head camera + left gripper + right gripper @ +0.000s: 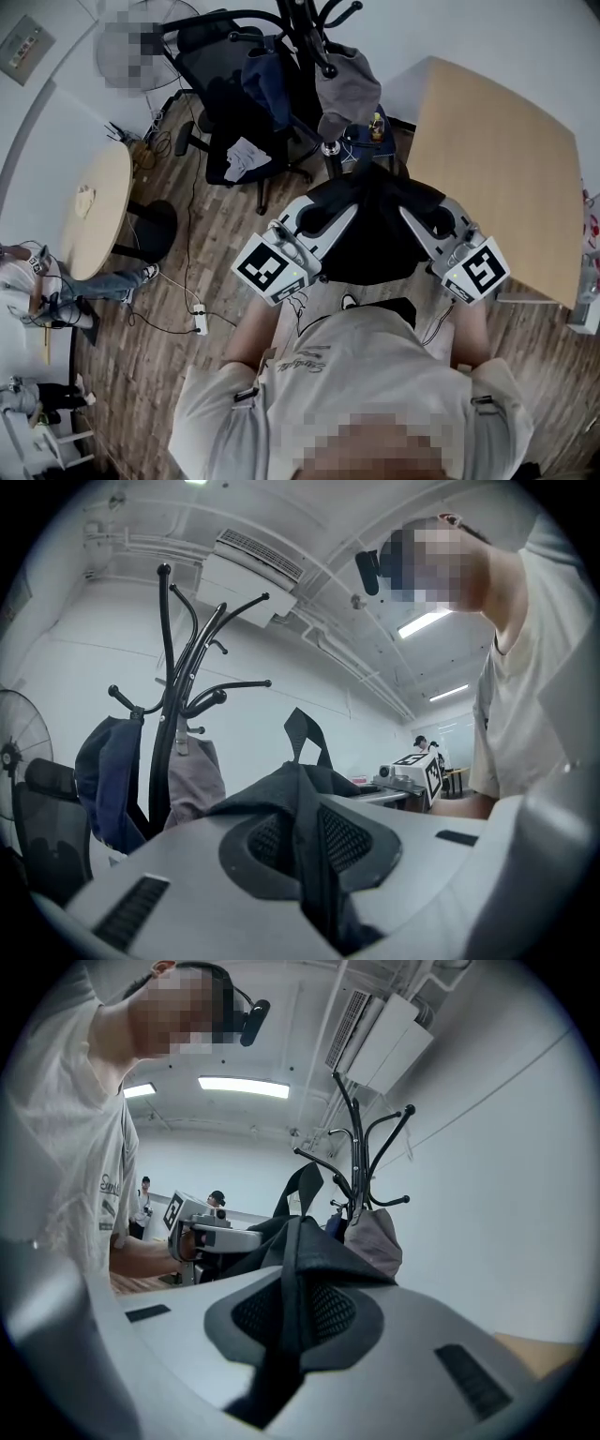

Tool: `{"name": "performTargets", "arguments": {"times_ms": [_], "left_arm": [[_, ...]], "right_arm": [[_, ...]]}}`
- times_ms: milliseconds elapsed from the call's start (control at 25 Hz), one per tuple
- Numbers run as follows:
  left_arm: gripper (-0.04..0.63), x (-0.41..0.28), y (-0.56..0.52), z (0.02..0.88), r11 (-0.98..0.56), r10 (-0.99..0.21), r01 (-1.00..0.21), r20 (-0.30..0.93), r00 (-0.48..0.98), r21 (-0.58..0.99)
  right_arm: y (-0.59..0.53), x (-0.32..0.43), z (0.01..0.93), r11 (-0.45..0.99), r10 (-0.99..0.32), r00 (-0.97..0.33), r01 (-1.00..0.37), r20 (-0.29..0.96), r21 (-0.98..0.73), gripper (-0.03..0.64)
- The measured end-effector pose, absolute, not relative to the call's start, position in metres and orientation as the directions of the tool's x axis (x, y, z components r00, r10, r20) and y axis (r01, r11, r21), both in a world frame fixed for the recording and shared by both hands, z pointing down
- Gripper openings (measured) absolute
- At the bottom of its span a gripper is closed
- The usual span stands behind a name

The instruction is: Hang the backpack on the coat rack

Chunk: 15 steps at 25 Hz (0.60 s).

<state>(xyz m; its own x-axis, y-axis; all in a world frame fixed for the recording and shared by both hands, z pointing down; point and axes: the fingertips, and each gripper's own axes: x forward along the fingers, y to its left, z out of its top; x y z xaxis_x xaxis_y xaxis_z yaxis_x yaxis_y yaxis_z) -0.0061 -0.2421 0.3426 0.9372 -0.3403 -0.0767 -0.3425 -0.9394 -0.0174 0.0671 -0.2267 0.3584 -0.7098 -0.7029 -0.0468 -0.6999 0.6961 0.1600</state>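
Note:
A black backpack (375, 230) hangs between my two grippers, held up in front of the person's chest. My left gripper (323, 217) is shut on the bag's fabric at its left side. My right gripper (424, 217) is shut on its right side. In the left gripper view, the black fabric (302, 794) is pinched in the left gripper (305, 846) and the bag's top loop (305, 728) stands up. The right gripper (295, 1316) likewise pinches the backpack (302, 1241). The black coat rack (314, 42) stands just beyond the bag, with a grey garment (347, 89) and a blue one (267, 84) on it.
A black office chair (220, 103) stands left of the rack. A wooden table (497, 159) is on the right and a round table (98, 206) on the left. A power strip and cables (200, 323) lie on the wooden floor. A fan (141, 37) stands at the back left.

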Motion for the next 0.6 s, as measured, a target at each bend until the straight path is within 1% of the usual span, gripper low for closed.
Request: {"name": "performTargets", "arguments": {"times_ms": [280, 400, 600], "left_arm": [[0.048, -0.01, -0.282, 0.309, -0.924, -0.368, -0.376, -0.107, 0.924, -0.069], [0.048, -0.008, -0.294, 0.292, -0.904, -0.403, -0.414, -0.108, 0.909, -0.105], [0.048, -0.01, -0.308, 0.278, -0.869, -0.47, -0.482, -0.114, 0.875, -0.114]], "right_arm": [[-0.273, 0.063, 0.327, 0.722, -0.655, -0.749, -0.659, -0.097, 0.211, 0.028], [-0.287, 0.065, 0.311, 0.736, -0.631, -0.767, -0.639, -0.115, 0.224, 0.028], [-0.306, 0.063, 0.295, 0.777, -0.568, -0.814, -0.58, -0.123, 0.246, 0.028]]}}
